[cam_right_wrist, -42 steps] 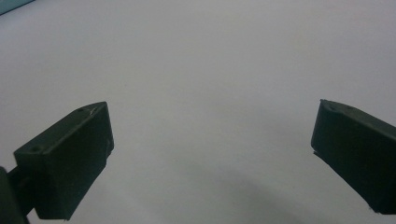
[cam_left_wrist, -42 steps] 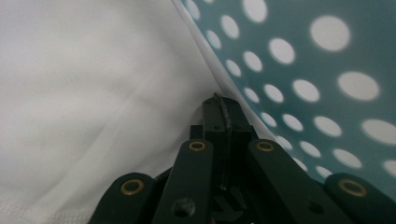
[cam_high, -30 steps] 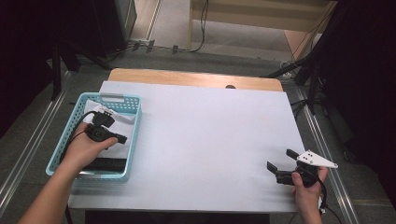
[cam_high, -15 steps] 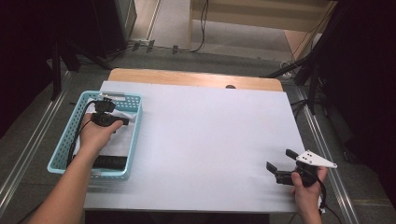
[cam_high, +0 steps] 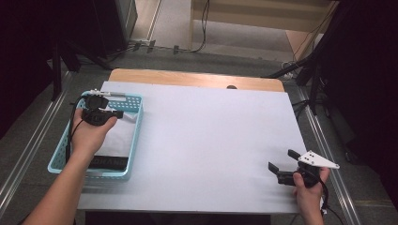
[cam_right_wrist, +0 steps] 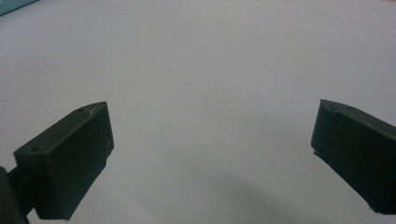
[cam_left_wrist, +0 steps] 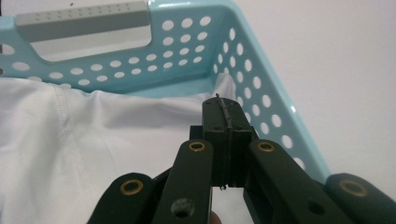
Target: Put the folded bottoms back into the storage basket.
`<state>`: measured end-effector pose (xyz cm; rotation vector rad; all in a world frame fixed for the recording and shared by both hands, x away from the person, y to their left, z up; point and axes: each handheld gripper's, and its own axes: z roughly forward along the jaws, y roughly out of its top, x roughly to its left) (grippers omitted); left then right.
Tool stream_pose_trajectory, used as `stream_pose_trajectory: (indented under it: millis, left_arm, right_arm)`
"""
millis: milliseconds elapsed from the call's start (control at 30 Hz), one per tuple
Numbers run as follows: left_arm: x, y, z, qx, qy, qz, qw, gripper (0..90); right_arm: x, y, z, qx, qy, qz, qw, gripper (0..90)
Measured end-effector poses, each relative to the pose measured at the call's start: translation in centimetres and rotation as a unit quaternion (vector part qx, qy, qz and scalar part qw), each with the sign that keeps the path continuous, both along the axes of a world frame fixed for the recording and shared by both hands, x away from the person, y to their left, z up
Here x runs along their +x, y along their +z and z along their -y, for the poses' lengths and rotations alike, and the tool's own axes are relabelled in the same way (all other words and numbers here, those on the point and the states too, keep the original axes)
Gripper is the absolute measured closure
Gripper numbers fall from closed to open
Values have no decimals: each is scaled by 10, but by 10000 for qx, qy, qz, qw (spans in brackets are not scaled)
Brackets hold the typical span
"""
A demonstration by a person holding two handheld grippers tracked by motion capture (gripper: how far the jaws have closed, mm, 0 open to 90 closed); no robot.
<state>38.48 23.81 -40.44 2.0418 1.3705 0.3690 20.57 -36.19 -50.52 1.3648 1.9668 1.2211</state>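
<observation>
A light blue perforated basket [cam_high: 136, 136] is seen at the left edge of the white-covered counter [cam_high: 211, 136]. A white garment [cam_left_wrist: 93, 140] with a stitched seam is laid inside it, and a black item with white lettering [cam_high: 109, 162] is seen at the near end of the basket; what it is cannot be told. A grey handle strip [cam_left_wrist: 81, 21] is set along the basket's far rim.

The left gripper [cam_high: 112, 114] is held by the left hand [cam_high: 89, 133] over the far part of the basket. In the left gripper view its jaws are pressed together, with nothing visibly caught between them; the left gripper [cam_left_wrist: 225, 114] is poised above the white garment, near the basket's far right corner. Whether the tips are touching the cloth cannot be told.

The right gripper [cam_high: 283, 160] is held by the right hand [cam_high: 307, 187] at the near right corner of the counter, well apart from the basket. Its jaws are spread wide, and bare white counter surface [cam_right_wrist: 210, 84] is seen between them in the right gripper view. A grey three-cornered plate [cam_high: 318, 160] is carried on top of it.
</observation>
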Motion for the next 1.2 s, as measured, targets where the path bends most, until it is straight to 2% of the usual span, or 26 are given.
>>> stream_pose_trajectory:
  millis: [67, 167, 233, 267, 333, 400, 467, 533, 600, 667, 733, 767, 867, 900, 933, 967, 1100, 1200]
  left_arm:
    - [-4, 7, 2, 123, -22, 83, 9999, 900]
    - [-10, 20, 8, 169, -116, 201, 9996, 900]
    - [-8, 23, 13, 298, -142, 177, 9993, 900]
    - [-6, 22, 13, 339, -143, 113, 9993, 900]
    - [8, 14, 13, 248, -138, -252, 9993, 900]
    - [22, 3, 12, 349, -64, -539, 9979, 900]
    - [35, -6, 13, 409, -23, -823, 9958, 900]
    - [43, -14, 18, 623, -77, -982, 9932, 900]
    - [50, -22, 27, 939, -202, -1188, 9883, 900]
    - [56, -31, 33, 1153, -238, -1413, 9829, 900]
    - [61, -37, 34, 1117, -147, -1531, 9818, 900]
    - [65, -41, 34, 1134, -126, -1612, 9803, 900]
    - [70, -48, 36, 956, -79, -1575, 9829, 899]
    - [71, -49, 35, 749, 27, -1394, 9874, 898]
    - [72, -49, 34, 523, 77, -1307, 9900, 896]
    - [73, -51, 34, 166, 148, -1179, 9928, 896]
    - [73, -55, 33, 160, 334, -945, 9948, 881]
    - [68, -39, 27, 117, 422, -578, 9974, 881]
  right_arm:
    - [0, 1, 0, 7, -4, 14, 10000, 0]
    - [-2, 2, 0, -1, -12, 42, 10000, 0]
    - [-2, 2, 1, 19, -22, 52, 10000, 0]
    - [-1, 2, 2, 26, -28, 52, 10000, 0]
    - [-1, 2, 2, 21, -6, 77, 10000, 0]
    - [-2, 3, 1, 17, -14, 91, 10000, 0]
    - [-3, 3, 2, 15, -9, 102, 9999, 0]
    - [-2, 3, 2, 26, -29, 83, 10000, 0]
    - [-2, 2, 3, 32, -42, 66, 10000, 0]
    - [-1, 1, 3, 23, -29, 58, 10000, 0]
    - [0, 0, 3, 12, -20, 58, 10000, 0]
    - [0, 0, 3, 18, -21, 53, 10000, 0]
    - [-1, 0, 3, 16, -29, 49, 10000, 0]
    - [-1, 0, 3, 16, -32, 46, 10000, 0]
    - [-1, 0, 3, 11, -30, 56, 10000, 0]
    - [-1, 0, 3, 9, -27, 60, 10000, 0]
    - [-1, 0, 4, 15, -36, 56, 10000, 0]
    - [-1, -1, 5, 37, -52, 45, 10000, 0]
